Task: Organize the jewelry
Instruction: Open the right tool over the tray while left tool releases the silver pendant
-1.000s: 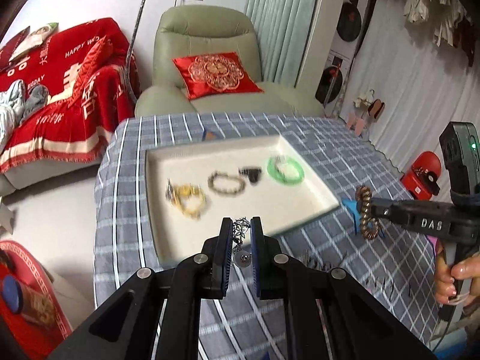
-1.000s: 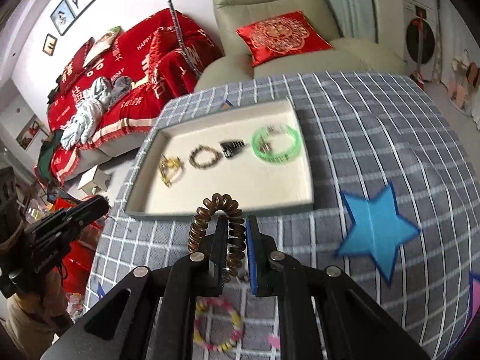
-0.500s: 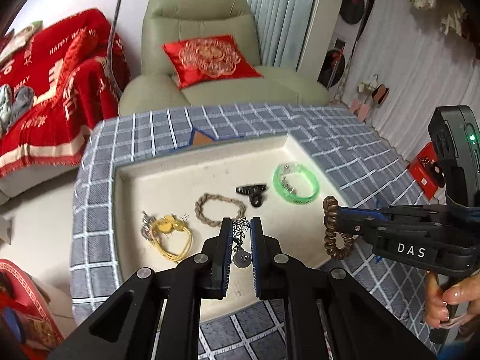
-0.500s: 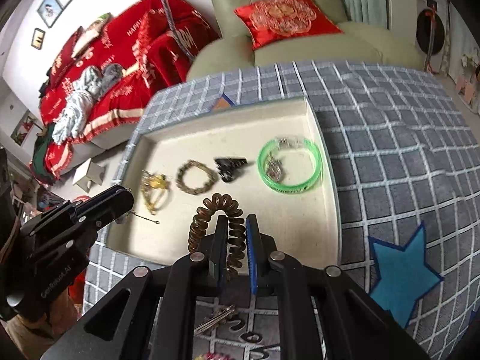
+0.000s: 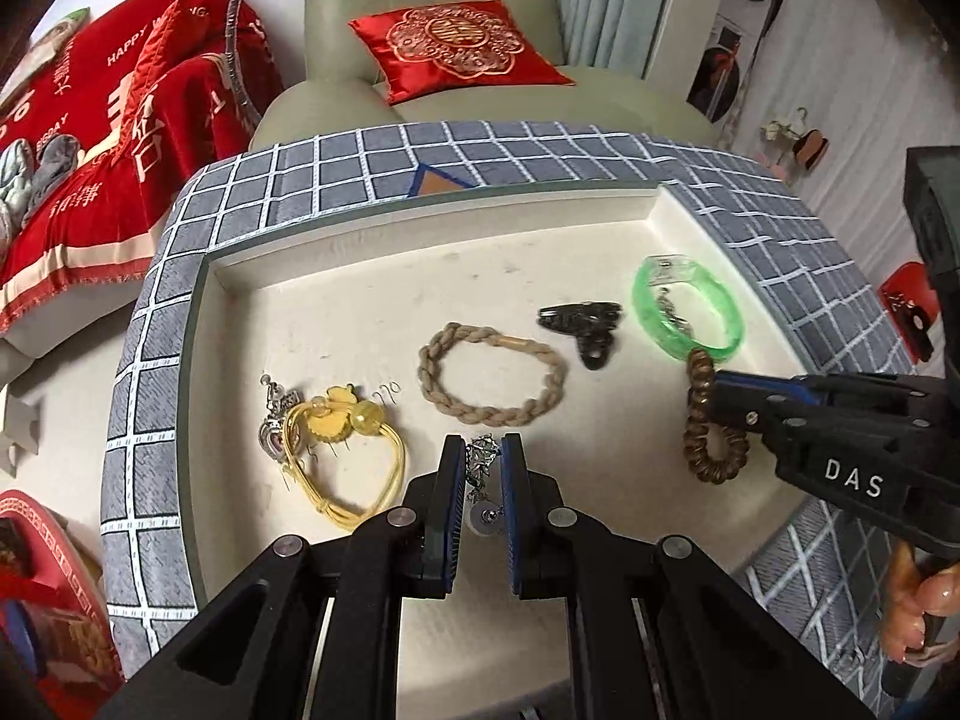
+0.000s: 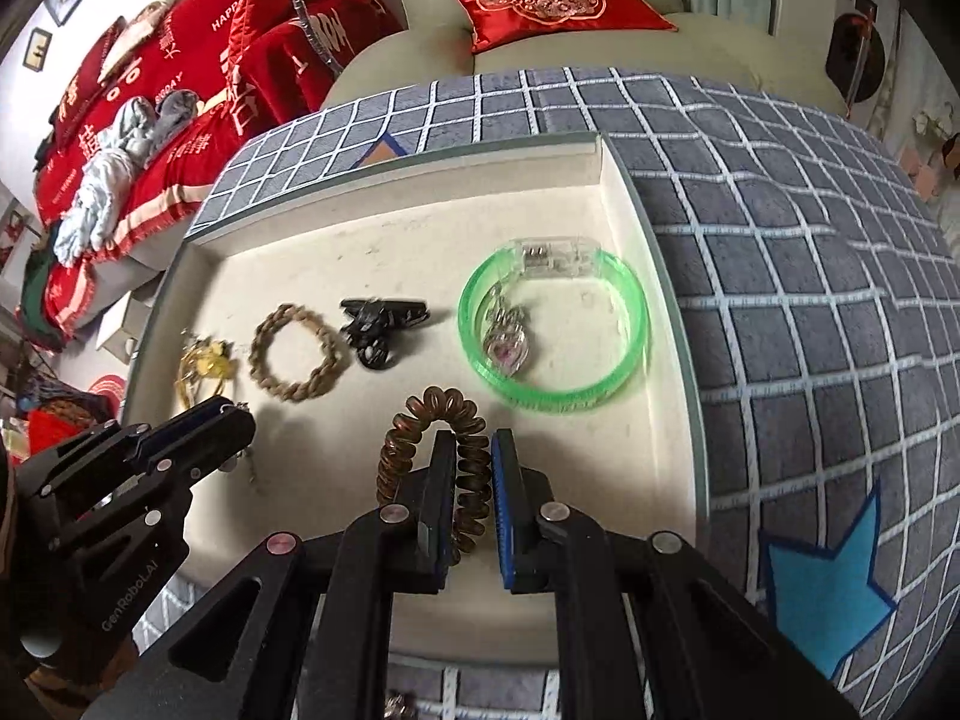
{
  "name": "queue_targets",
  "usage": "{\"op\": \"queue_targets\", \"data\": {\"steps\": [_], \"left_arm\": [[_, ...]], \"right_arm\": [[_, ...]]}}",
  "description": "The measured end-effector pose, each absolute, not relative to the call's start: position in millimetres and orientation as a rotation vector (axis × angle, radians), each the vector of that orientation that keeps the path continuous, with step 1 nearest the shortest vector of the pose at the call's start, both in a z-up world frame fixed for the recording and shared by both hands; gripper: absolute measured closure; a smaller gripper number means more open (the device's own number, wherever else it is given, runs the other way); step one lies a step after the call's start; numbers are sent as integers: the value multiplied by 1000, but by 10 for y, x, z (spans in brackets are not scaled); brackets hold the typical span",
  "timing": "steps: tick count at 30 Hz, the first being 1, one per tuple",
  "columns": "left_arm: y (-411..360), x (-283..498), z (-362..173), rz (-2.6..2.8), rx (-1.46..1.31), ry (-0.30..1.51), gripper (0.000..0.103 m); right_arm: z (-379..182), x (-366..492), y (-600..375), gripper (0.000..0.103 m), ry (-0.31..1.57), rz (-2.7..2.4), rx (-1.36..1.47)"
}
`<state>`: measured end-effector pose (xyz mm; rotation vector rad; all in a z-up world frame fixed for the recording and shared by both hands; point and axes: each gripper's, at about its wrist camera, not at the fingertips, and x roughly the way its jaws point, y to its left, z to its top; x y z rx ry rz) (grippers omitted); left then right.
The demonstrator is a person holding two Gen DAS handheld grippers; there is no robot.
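Gripping a brown spiral hair tie [image 6: 462, 468], right hand-held gripper [image 6: 467, 450] overhangs tray [image 6: 660, 360].

Even, soft daylight, bright in both wrist views. Cream tray [image 5: 360, 276] reads well, no blown glare; green bangle [image 6: 552, 348] glows translucent. Soft short shadows under the black hair clip [image 5: 585, 330] and gripper arms. Strong fisheye bending: plaid tablecloth [image 6: 780, 192] grid curves, dark vignette in corners. Center sharp, edges slightly soft.
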<state>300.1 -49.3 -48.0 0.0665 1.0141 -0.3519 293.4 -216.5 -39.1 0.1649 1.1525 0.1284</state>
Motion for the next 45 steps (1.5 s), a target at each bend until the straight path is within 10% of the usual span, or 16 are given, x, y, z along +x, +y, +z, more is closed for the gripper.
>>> {"op": "queue_targets", "data": {"steps": [12, 17, 40, 41, 42, 45], "left_arm": [[-590, 3037, -555, -311, 129, 981, 75], [-558, 3012, -539, -282, 133, 970, 75], [-547, 2958, -428, -255, 164, 935, 74], [-541, 2955, -414, -255, 158, 931, 63], [-534, 2950, -392, -251, 153, 926, 14], [-519, 2870, -288, -226, 155, 848, 0]], "right_arm": [[-400, 3027, -2107, 89, 1139, 119, 129], [-337, 2959, -2178, 38, 1114, 122, 178], [41, 2147, -2526, 37, 1005, 144, 401], [42, 2111, -2532, 36, 1004, 144, 407], [43, 2090, -2536, 36, 1003, 144, 409], [41, 2028, -2538, 35, 1003, 148, 410]]}}
